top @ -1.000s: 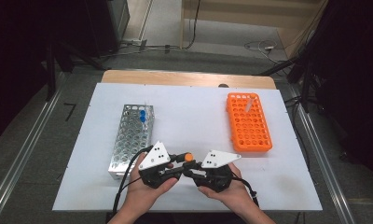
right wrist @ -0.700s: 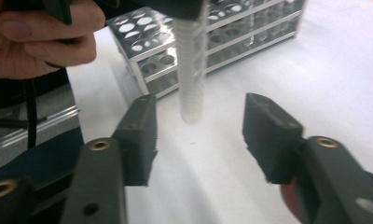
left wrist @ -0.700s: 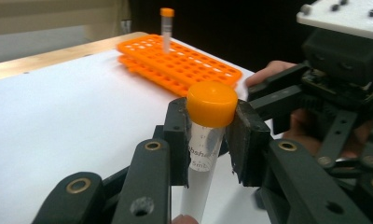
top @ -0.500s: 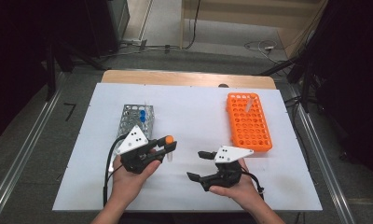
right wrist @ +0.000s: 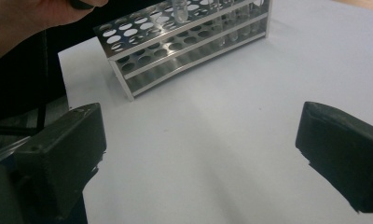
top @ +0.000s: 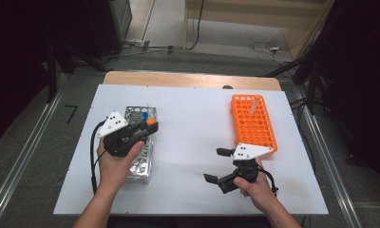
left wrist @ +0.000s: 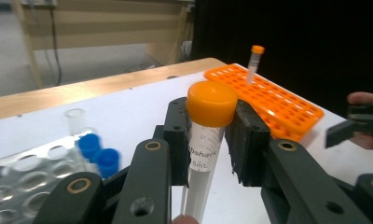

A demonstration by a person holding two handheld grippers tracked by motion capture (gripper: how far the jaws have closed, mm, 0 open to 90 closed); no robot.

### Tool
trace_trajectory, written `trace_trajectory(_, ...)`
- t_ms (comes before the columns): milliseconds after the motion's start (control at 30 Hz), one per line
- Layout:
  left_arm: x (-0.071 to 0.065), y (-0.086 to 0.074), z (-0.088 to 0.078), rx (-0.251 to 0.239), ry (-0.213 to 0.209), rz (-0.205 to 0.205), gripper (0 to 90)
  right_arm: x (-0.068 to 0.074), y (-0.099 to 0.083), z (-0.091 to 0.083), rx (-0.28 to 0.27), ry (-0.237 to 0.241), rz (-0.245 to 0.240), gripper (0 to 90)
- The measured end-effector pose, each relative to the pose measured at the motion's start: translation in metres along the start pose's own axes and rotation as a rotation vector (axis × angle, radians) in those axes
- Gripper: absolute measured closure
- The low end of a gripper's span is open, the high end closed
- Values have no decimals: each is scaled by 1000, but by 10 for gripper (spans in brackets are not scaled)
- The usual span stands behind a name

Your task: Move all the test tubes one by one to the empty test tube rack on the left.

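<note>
My left gripper [top: 147, 128] hovers over the metal rack [top: 141, 164] at the table's left, shut on an orange-capped tube [top: 151, 122]. In the left gripper view the tube [left wrist: 204, 154] stands upright between the pads, which press just under its cap. Two blue-capped tubes [left wrist: 100, 153] and a clear one stand in the metal rack [left wrist: 21, 175]. My right gripper [top: 217, 165] is low at the front right; its jaws have just been opening and stand wide apart with nothing between them [right wrist: 203, 158]. The orange rack [top: 252, 123] holds one small tube [top: 255, 103].
A white table top [top: 193, 118] carries both racks, metal one left, orange one right. Bare surface lies between them and under the right gripper. A wooden edge [top: 188, 80] runs along the back, with cables on the floor beyond.
The two hands were together at the front centre. The left gripper has carried the orange-capped tube left and away over the metal rack. The right gripper has opened and drifted right.
</note>
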State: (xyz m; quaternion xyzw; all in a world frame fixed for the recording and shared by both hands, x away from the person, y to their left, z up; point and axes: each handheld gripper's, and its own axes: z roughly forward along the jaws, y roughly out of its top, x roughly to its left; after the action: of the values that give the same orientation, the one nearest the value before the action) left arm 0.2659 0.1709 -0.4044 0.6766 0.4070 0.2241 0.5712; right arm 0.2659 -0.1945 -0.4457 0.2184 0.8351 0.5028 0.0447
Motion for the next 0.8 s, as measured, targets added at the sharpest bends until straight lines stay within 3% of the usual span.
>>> trace_trajectory(300, 17, -5, 3, -17, 79, -26, 710, -5, -3, -4, 0, -33, 3, 0)
trace_trajectory(600, 22, -10, 11, -34, 135, -29, 710, -7, -5, -5, -8, -33, 10, 0)
trace_trajectory(800, 19, -20, 16, 1, 163, -18, 709, -8, -5, -6, -10, -41, 12, 0)
